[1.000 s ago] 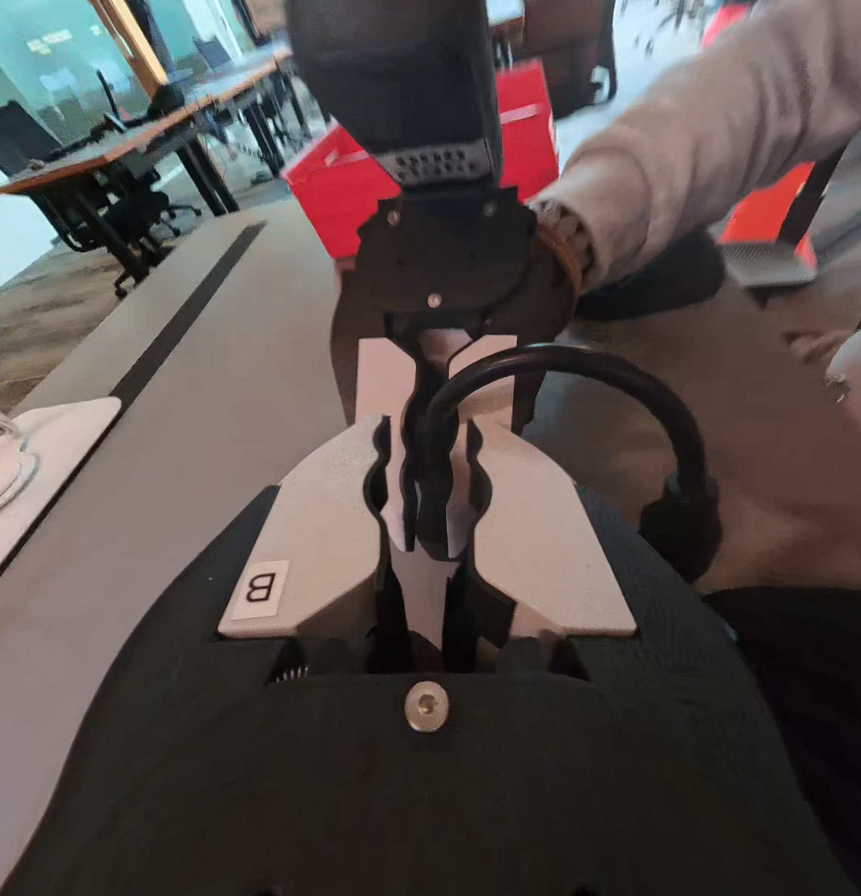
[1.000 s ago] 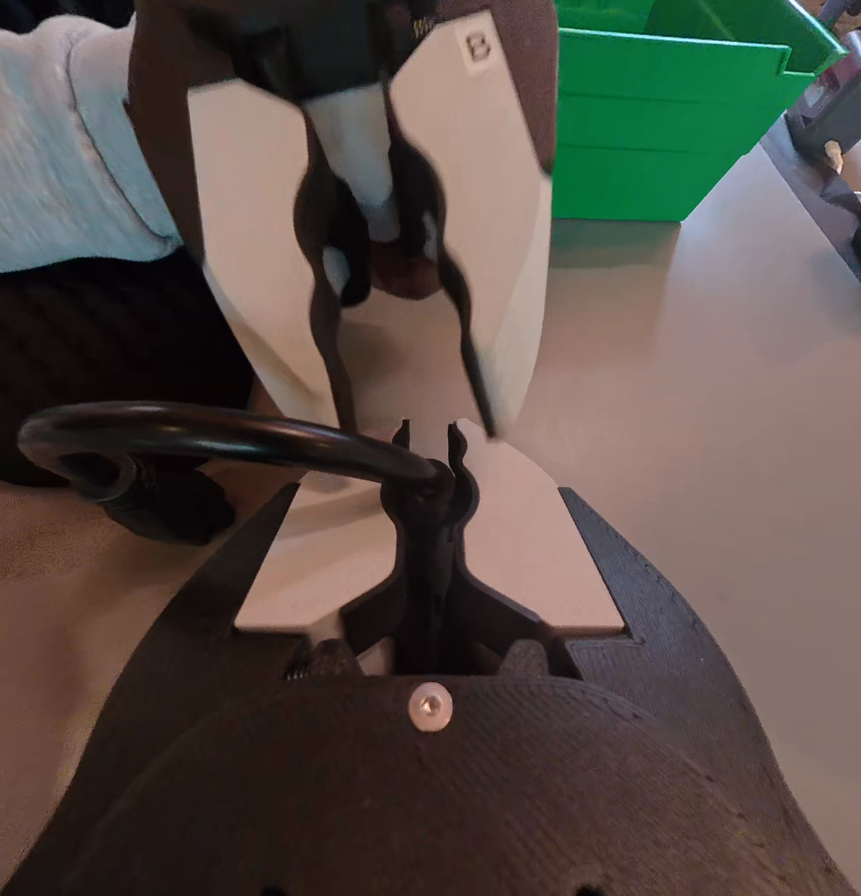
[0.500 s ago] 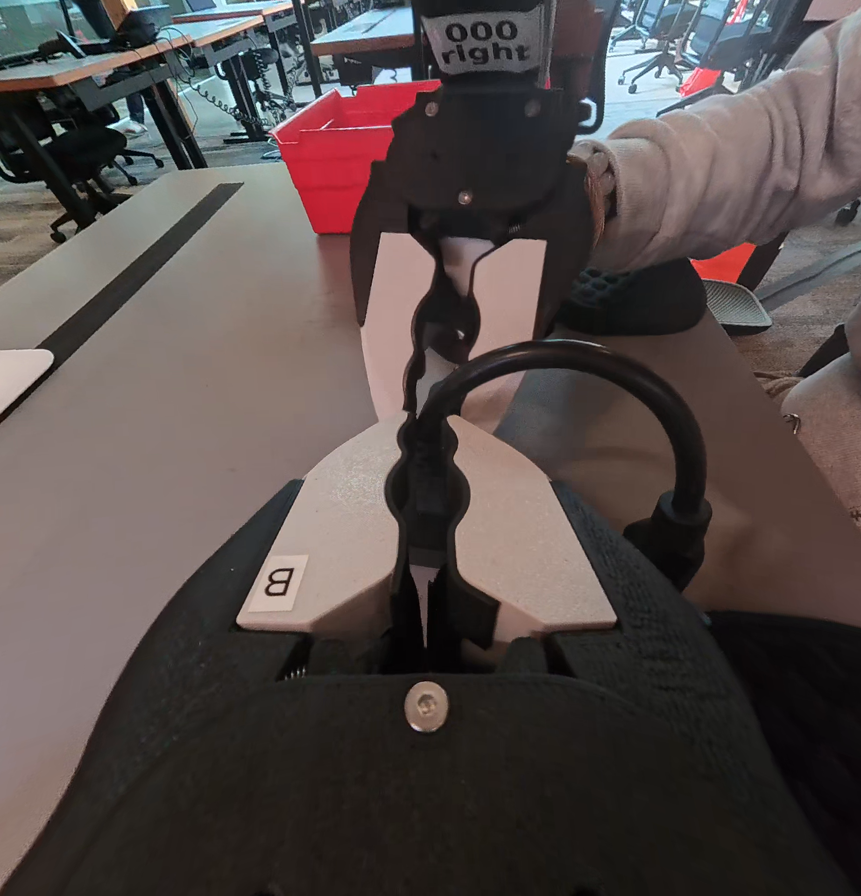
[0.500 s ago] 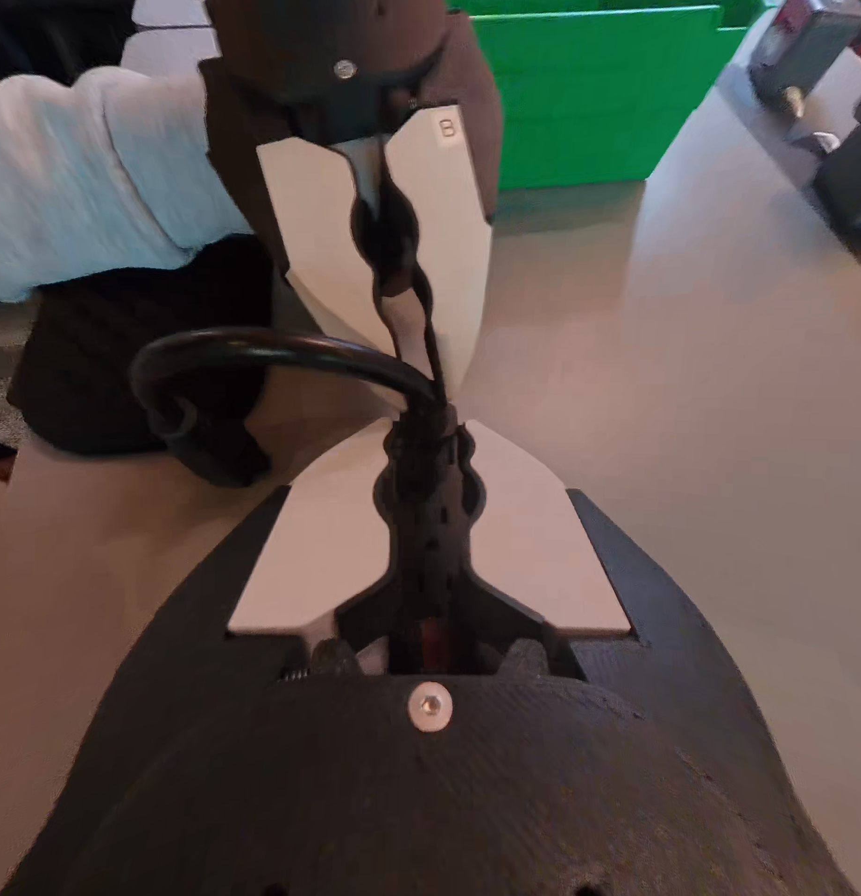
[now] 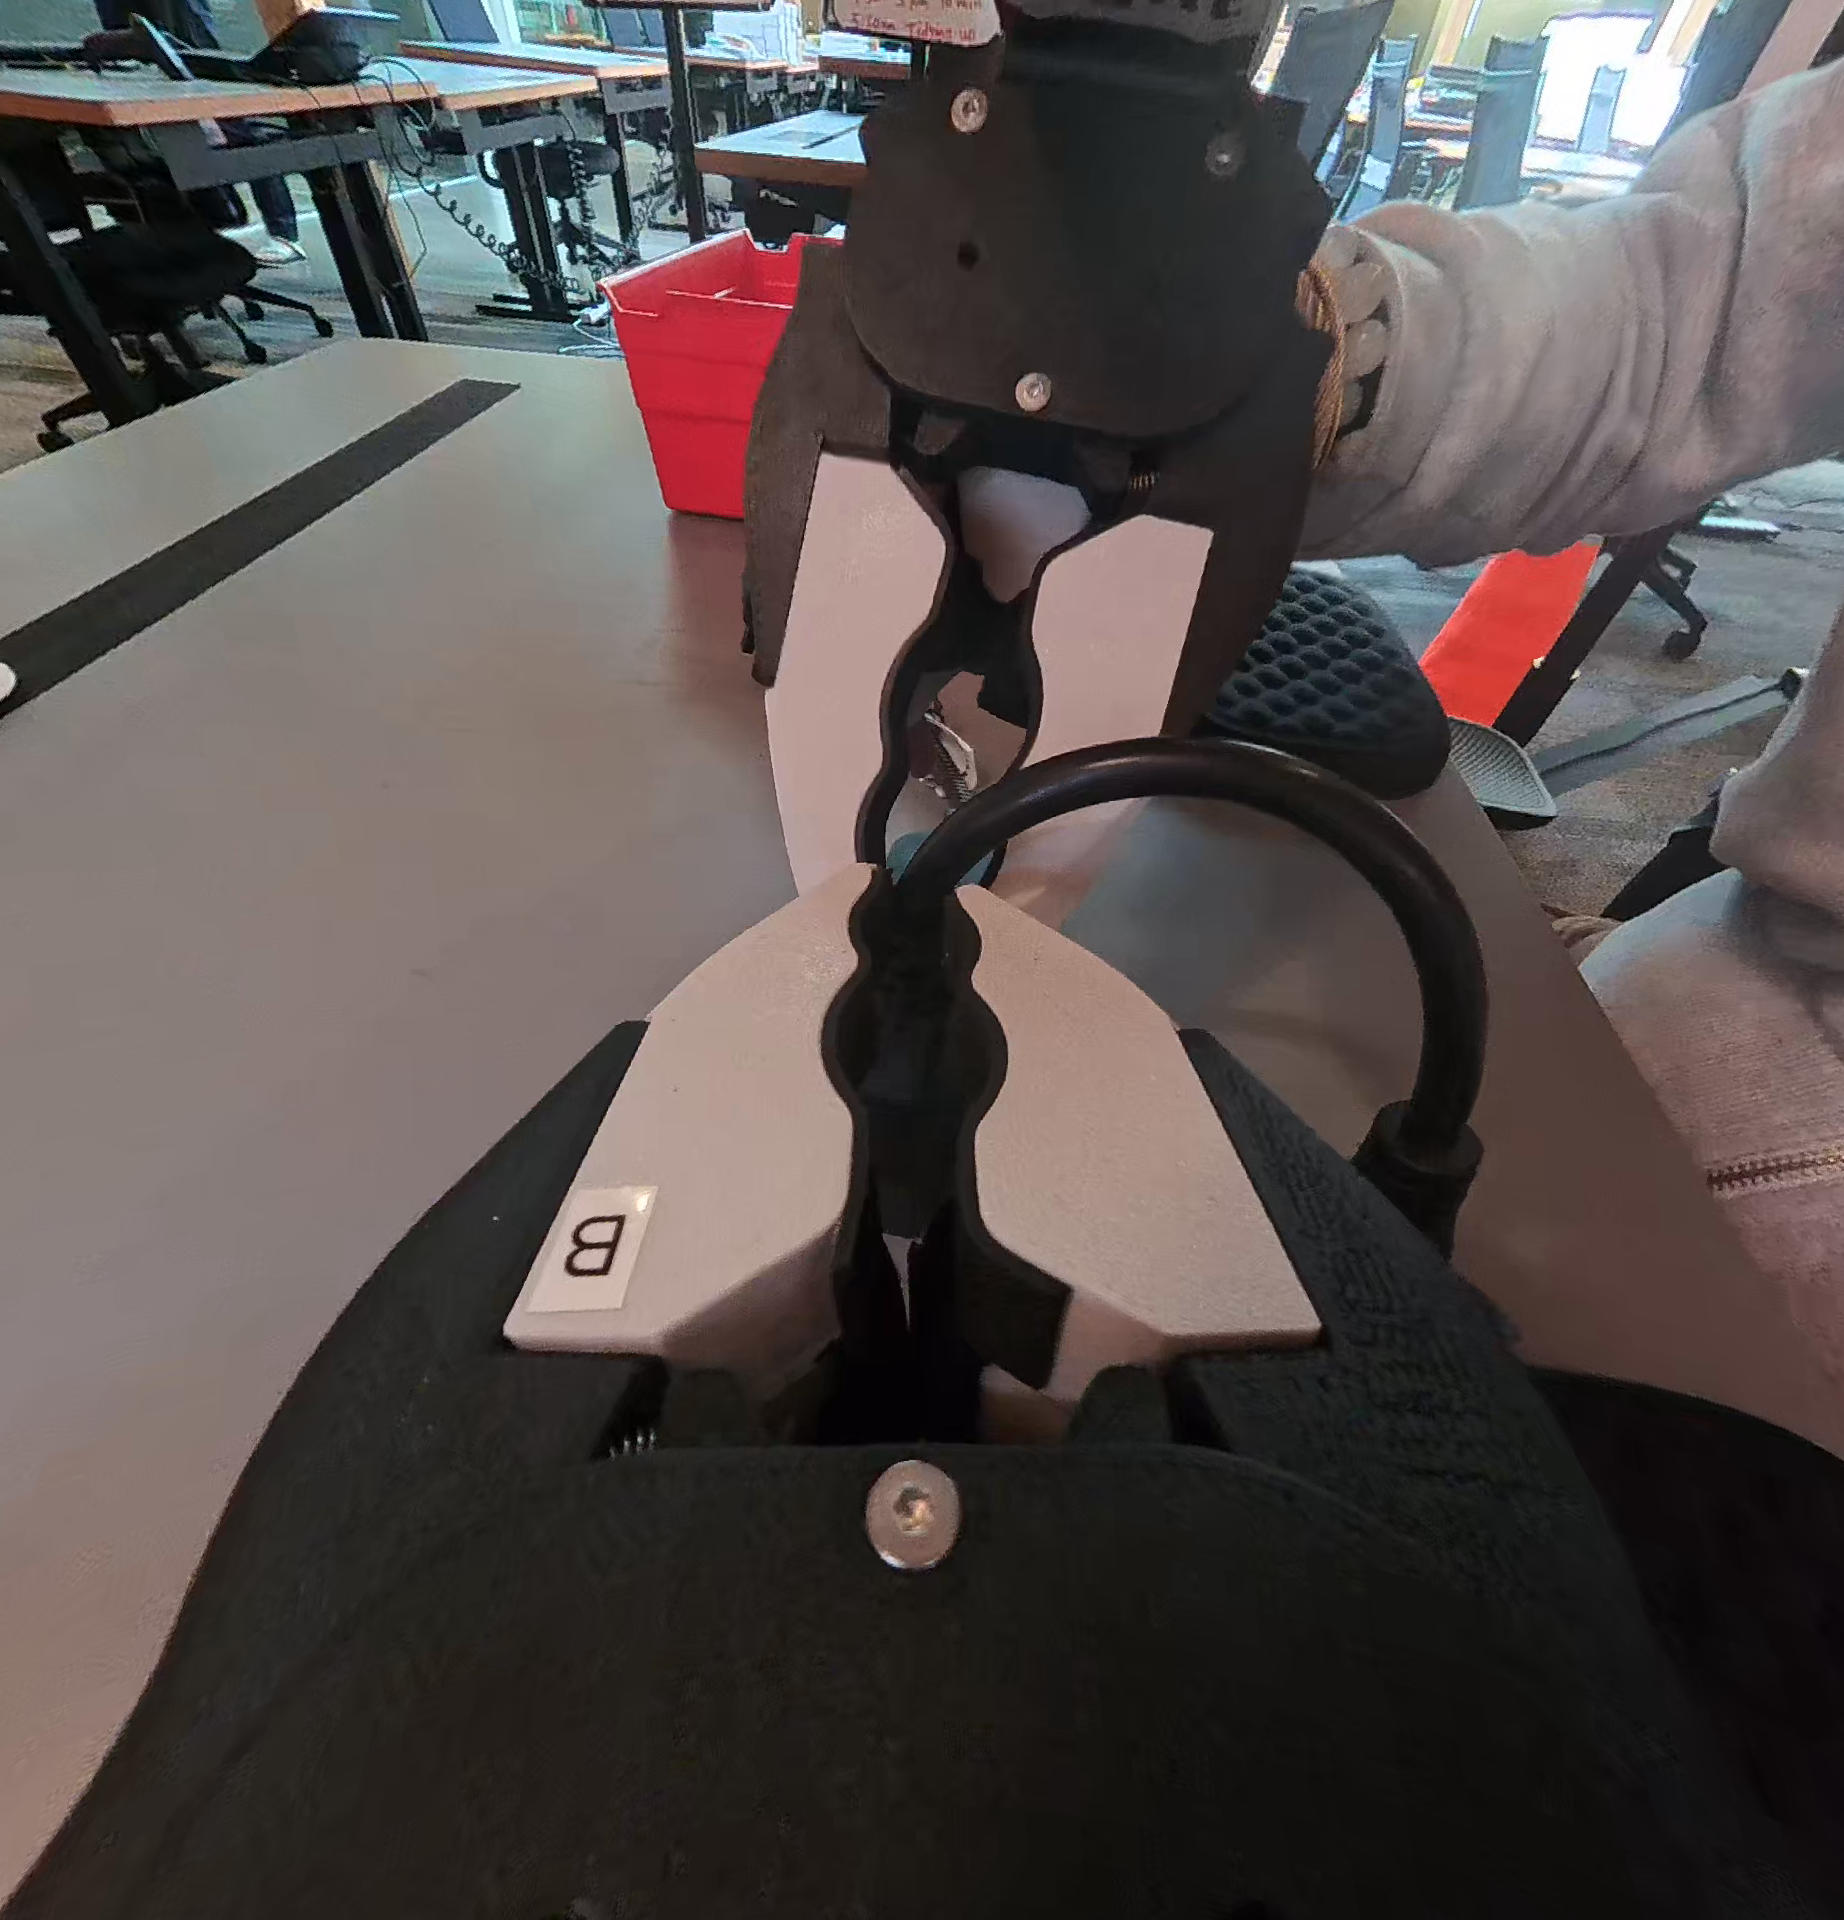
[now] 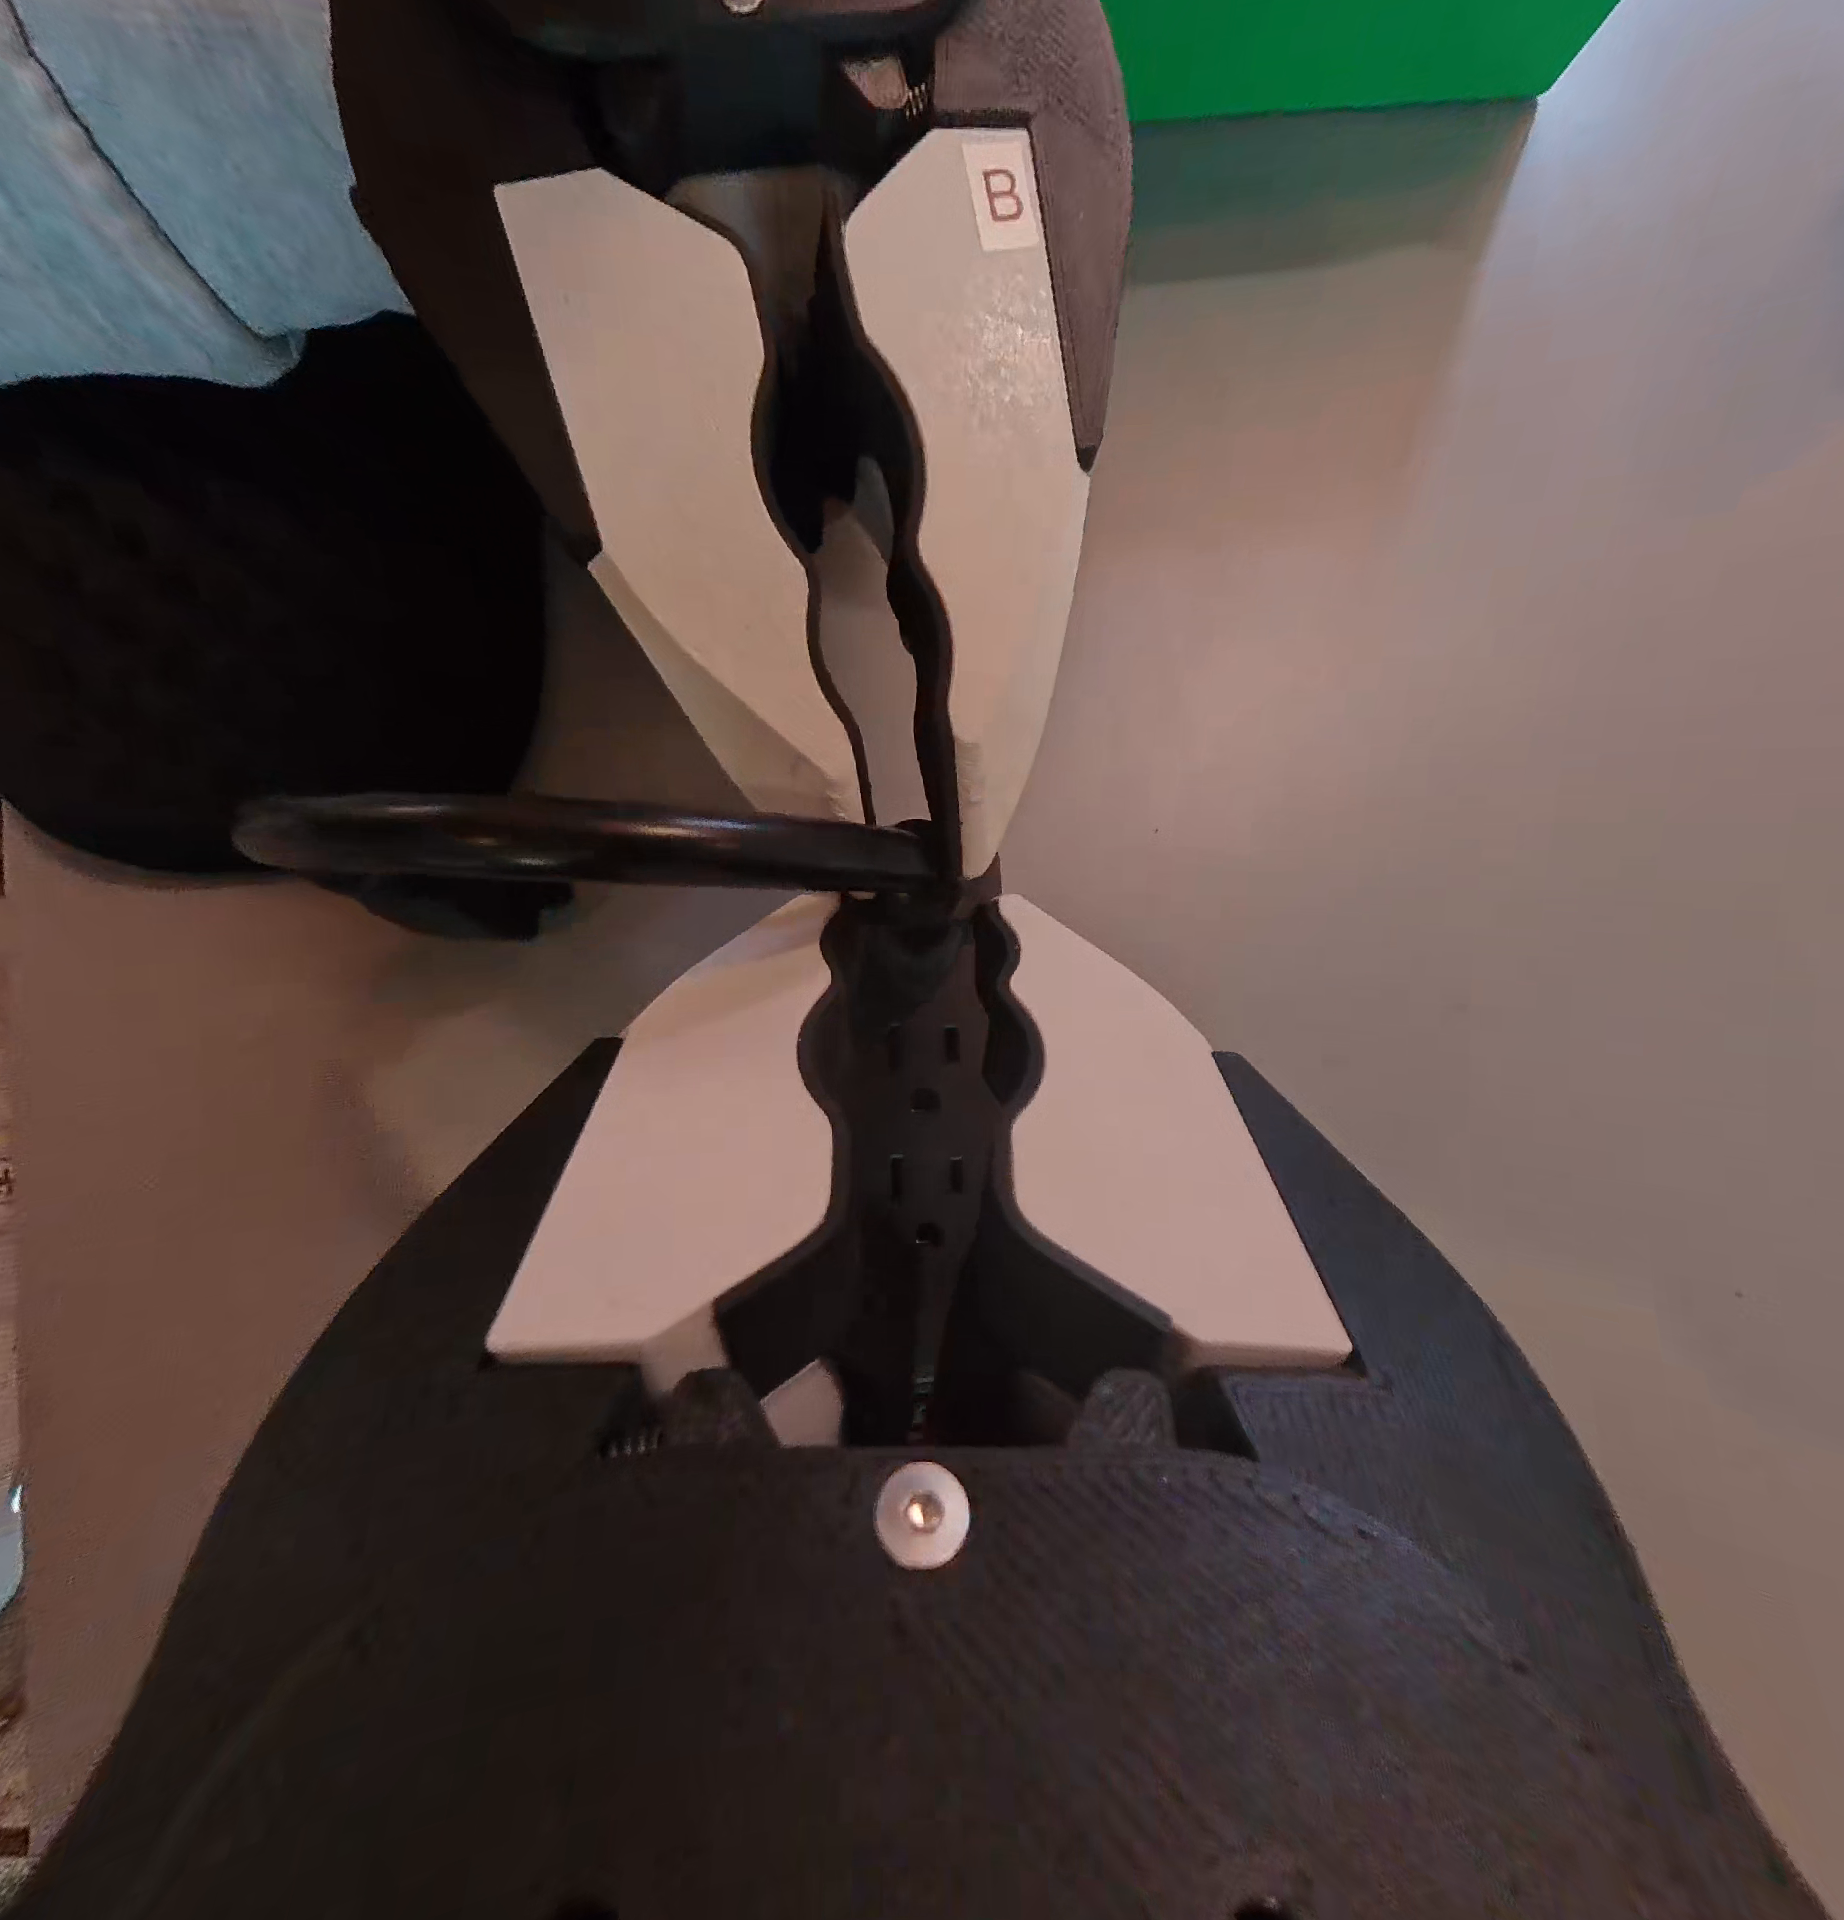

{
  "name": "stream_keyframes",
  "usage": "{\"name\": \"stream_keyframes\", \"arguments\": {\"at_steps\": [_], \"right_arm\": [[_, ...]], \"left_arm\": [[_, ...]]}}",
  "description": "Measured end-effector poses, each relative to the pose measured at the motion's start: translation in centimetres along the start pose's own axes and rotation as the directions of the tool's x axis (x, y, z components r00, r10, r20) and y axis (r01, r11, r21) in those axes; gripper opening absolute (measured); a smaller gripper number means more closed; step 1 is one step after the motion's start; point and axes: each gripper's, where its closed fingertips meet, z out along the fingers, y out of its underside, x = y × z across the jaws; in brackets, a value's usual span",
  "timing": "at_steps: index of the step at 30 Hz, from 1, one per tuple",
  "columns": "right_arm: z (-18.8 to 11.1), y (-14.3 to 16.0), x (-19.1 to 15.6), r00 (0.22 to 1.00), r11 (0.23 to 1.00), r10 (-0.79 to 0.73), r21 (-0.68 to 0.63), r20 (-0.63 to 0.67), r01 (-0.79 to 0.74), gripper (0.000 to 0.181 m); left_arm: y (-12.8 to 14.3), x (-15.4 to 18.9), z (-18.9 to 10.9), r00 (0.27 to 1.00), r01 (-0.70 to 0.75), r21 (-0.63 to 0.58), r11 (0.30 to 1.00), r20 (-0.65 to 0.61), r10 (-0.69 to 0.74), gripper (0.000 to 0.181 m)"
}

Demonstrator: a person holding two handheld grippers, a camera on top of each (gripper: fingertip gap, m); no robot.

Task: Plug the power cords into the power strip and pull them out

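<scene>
My right gripper (image 6: 913, 904) is shut on a black power strip (image 6: 923, 1101), whose outlets show between the white fingers. A thick black cord (image 6: 544, 826) leaves the fingertips and loops left to a black plug (image 6: 450, 899). My left gripper (image 5: 913, 894) is shut on a black cord end. The cord (image 5: 1313, 790) arcs right and down to the plug (image 5: 1417, 1164) beside the gripper. The two grippers meet tip to tip above the grey table (image 5: 326, 831). The right gripper (image 5: 897, 821) faces the left one, and the left gripper (image 6: 907, 810) shows in the right wrist view.
A red bin (image 5: 700, 353) stands at the table's far edge and a green bin (image 6: 1313, 52) at the other end. A person's grey sleeves (image 5: 1624, 312) hold both grippers. A black mesh chair back (image 5: 1313, 686) sits by the table edge. Desks and chairs stand beyond.
My left gripper, open around the black cord end a second ago, has shut on it. Both grippers have shifted and now meet tip to tip.
</scene>
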Motion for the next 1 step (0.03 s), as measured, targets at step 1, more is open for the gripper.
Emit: {"name": "stream_keyframes", "arguments": {"at_steps": [1], "right_arm": [[0.06,0.48,-0.13,1.000,1.000,0.000,-0.024,0.011,0.000,0.020]], "left_arm": [[-0.03,0.18,0.20,1.000,0.007,0.004,1.000,-0.020,-0.007,0.012]]}}
